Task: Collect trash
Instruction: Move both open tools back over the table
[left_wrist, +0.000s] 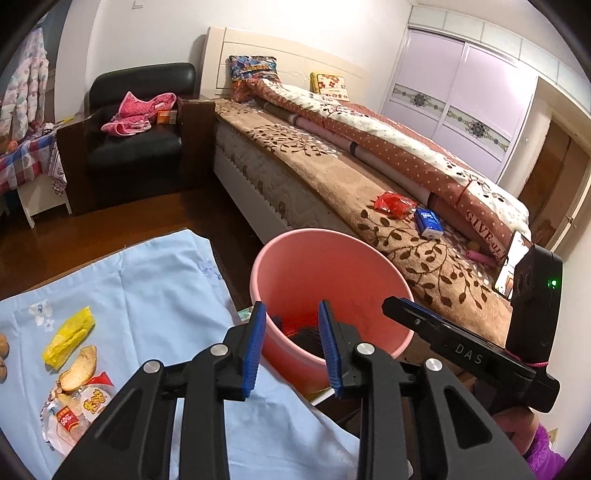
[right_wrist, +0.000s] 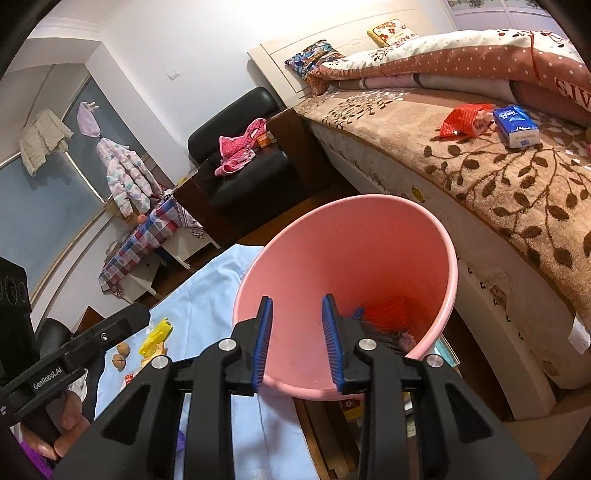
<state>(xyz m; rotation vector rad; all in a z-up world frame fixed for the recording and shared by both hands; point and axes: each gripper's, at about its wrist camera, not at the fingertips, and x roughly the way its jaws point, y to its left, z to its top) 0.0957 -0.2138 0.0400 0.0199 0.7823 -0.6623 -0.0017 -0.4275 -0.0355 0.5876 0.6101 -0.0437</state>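
A pink bin (left_wrist: 295, 258) stands between a table with a light blue cloth (left_wrist: 155, 295) and the bed; dark and red scraps lie at its bottom. My left gripper (left_wrist: 291, 314) is open and empty over the bin's near rim. My right gripper (right_wrist: 297, 310) is open and empty above the same bin (right_wrist: 351, 240). On the cloth lie a yellow wrapper (left_wrist: 68, 338), a fruit peel (left_wrist: 79, 369), a foil lid (left_wrist: 77, 410) and walnuts (right_wrist: 121, 354). The yellow wrapper shows in the right wrist view too (right_wrist: 155, 338).
The bed (left_wrist: 332, 173) carries a red wrapper (left_wrist: 393, 205) and a blue tissue pack (left_wrist: 428, 221), also in the right wrist view (right_wrist: 467, 120) (right_wrist: 517, 125). A black armchair (left_wrist: 140, 110) with pink clothes stands by the headboard. A phone (left_wrist: 511, 262) leans at the bed's edge.
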